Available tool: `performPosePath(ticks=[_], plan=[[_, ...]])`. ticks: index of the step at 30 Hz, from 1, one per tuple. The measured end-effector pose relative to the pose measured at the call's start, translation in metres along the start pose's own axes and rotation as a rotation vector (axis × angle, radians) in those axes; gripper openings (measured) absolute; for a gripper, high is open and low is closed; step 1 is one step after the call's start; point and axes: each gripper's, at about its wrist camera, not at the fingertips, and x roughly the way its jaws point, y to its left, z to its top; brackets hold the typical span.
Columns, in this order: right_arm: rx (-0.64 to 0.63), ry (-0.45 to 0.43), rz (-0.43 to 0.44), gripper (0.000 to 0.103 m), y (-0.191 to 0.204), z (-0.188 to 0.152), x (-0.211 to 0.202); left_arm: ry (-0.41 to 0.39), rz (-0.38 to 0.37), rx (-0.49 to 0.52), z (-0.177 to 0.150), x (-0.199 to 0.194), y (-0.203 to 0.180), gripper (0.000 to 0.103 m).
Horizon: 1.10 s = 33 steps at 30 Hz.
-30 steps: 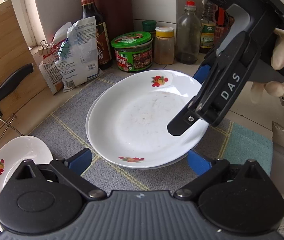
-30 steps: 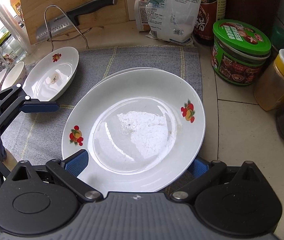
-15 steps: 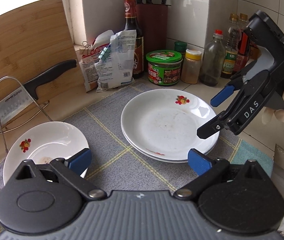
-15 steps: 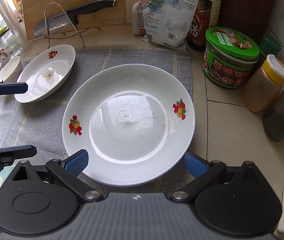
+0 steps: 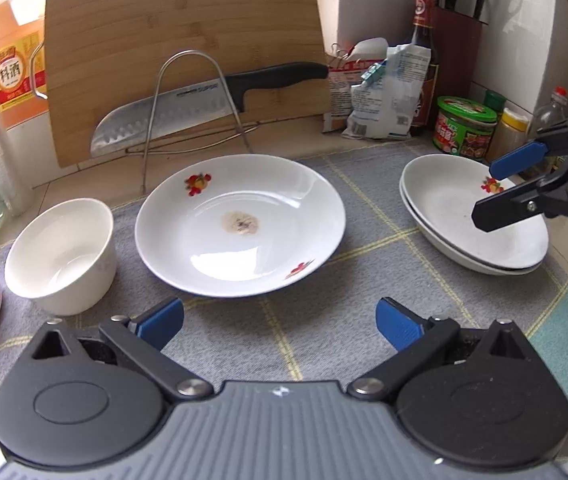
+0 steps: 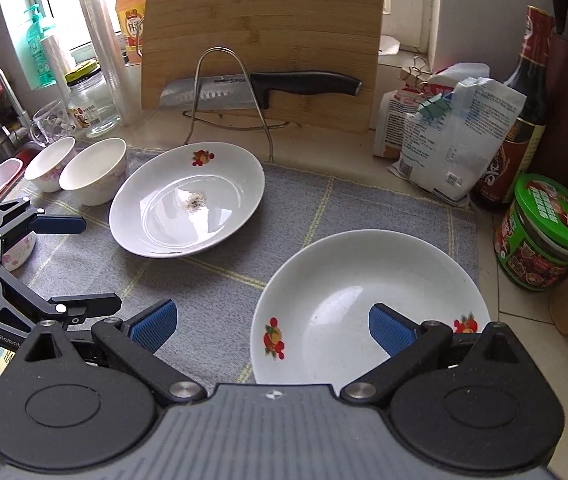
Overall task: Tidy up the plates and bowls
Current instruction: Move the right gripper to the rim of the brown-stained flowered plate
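On the far left an orange jug carries a red label with "料酒" on it. In front of the leaning cutting board a knife rests on a wire rack; the blade reads "SUPOR" in the right wrist view. Further right are clipped bags covered in small print too fine to read, a dark sauce bottle and a green-lidded jar.

On the grey mat covering the desk, white bowls stand at the left, a single plate with fruit prints and a brown smear lies in the middle, and a stack of two plates sits at the right, well apart from it.

The left claw is spread wide and empty, just short of the single plate's near rim. The right claw is also apart and empty, over the near side of the stack, one blue pad above the top plate.

Only the right wrist view shows a teal soap bottle, a glass jar, a glass mug and "GenRobot" lettering on the left tool. The left wrist view alone shows the stack is two plates deep.
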Motion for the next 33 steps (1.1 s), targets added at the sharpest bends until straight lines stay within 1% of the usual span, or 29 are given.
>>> performPosePath(ticks=[5, 10, 15, 18, 25, 33], plan=[[-0.021, -0.006, 0.042, 0.103, 0.024, 0.014, 0.015, 0.03, 0.041, -0.042, -0.008, 0.005, 0.018, 0.101], [-0.039, 0.01, 0.058, 0.103, 0.038, 0.022, 0.029, 0.048, 0.038, -0.04, -0.012, 0.016, 0.023, 0.101], [-0.054, 0.035, 0.068, 0.103, 0.042, 0.028, 0.039, 0.063, 0.04, 0.0, -0.011, 0.032, 0.015, 0.101], [-0.064, 0.054, 0.08, 0.103, 0.041, 0.032, 0.046, 0.074, 0.026, -0.019, -0.01, 0.039, 0.015, 0.103], [-0.077, 0.088, 0.11, 0.103, 0.036, 0.048, 0.067, 0.043, 0.026, -0.021, -0.005, 0.047, 0.015, 0.103], [-0.107, 0.138, 0.162, 0.103, 0.03, 0.073, 0.104, 0.021, 0.014, -0.008, 0.002, 0.056, 0.019, 0.103]])
